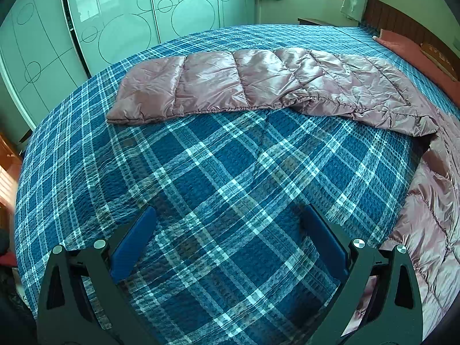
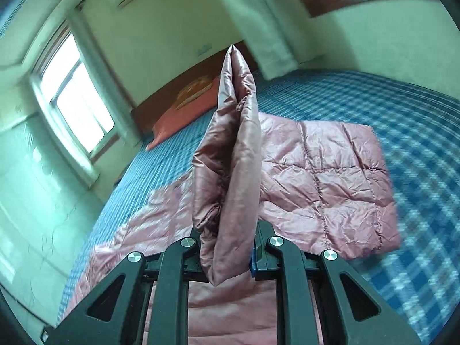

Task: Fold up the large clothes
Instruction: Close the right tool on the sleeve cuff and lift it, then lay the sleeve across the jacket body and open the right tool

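A pink quilted down jacket (image 1: 258, 83) lies on the blue plaid bed (image 1: 218, 178). In the left wrist view one long padded part stretches across the far half and more of it runs down the right edge (image 1: 431, 215). My left gripper (image 1: 227, 230) is open and empty, hovering over bare bedspread in front of the jacket. My right gripper (image 2: 227, 247) is shut on a thick fold of the jacket (image 2: 230, 149), which stands up between the fingers. The rest of the jacket (image 2: 325, 184) lies flat on the bed beyond and below.
A green wardrobe with circle patterns (image 1: 115, 28) stands past the bed's far side. A wooden headboard (image 1: 408, 26) and a red pillow (image 1: 402, 49) are at the right. Windows with curtains (image 2: 74, 97) line the wall.
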Action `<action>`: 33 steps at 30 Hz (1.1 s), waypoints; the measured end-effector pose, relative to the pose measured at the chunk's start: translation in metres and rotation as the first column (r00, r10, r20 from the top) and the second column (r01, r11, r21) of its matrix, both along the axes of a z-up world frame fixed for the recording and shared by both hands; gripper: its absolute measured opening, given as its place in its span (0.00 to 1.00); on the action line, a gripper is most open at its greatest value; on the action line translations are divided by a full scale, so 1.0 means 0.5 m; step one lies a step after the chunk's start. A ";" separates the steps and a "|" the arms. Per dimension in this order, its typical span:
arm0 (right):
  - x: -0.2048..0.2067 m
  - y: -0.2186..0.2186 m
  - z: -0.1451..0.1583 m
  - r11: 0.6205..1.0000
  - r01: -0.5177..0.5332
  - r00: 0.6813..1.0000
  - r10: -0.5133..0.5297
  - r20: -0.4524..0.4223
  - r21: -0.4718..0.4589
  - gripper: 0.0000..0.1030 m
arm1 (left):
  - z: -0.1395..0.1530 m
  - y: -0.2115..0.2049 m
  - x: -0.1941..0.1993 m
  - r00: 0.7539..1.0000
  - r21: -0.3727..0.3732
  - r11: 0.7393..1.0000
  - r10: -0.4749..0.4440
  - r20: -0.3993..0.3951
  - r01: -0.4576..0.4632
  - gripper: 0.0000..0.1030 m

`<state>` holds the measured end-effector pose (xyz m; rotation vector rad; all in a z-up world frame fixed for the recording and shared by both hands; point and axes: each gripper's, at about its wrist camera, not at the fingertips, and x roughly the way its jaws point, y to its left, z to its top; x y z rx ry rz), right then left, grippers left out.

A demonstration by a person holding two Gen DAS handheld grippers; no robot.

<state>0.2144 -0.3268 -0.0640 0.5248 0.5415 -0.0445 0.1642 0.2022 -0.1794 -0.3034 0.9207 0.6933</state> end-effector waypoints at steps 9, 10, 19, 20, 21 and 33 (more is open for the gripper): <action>0.126 0.246 -0.049 0.973 -0.226 0.971 0.221 -0.095 -0.048 0.17 | 0.000 0.002 0.001 1.000 -0.002 1.000 0.001 0.005 -0.001 0.98; 0.123 0.278 -0.061 0.968 -0.244 0.966 0.238 -0.102 -0.052 0.17 | 0.001 0.000 -0.001 1.000 -0.001 1.000 0.002 0.005 -0.002 0.98; 0.150 0.452 -0.142 0.915 -0.398 0.903 0.376 -0.207 -0.074 0.17 | -0.002 0.002 0.000 1.000 0.000 1.000 0.003 0.009 -0.003 0.98; 0.154 0.464 -0.149 0.910 -0.408 0.898 0.384 -0.216 -0.075 0.17 | -0.002 0.002 -0.001 1.000 -0.001 1.000 0.003 0.010 -0.003 0.98; 0.160 0.474 -0.159 0.906 -0.416 0.892 0.391 -0.228 -0.075 0.17 | -0.002 0.001 -0.001 1.000 0.000 1.000 0.003 0.010 -0.003 0.98; 0.139 0.480 -0.144 0.863 -0.504 0.844 0.492 -0.213 -0.007 0.53 | -0.002 0.000 -0.002 1.000 -0.002 1.000 0.003 0.013 -0.003 0.98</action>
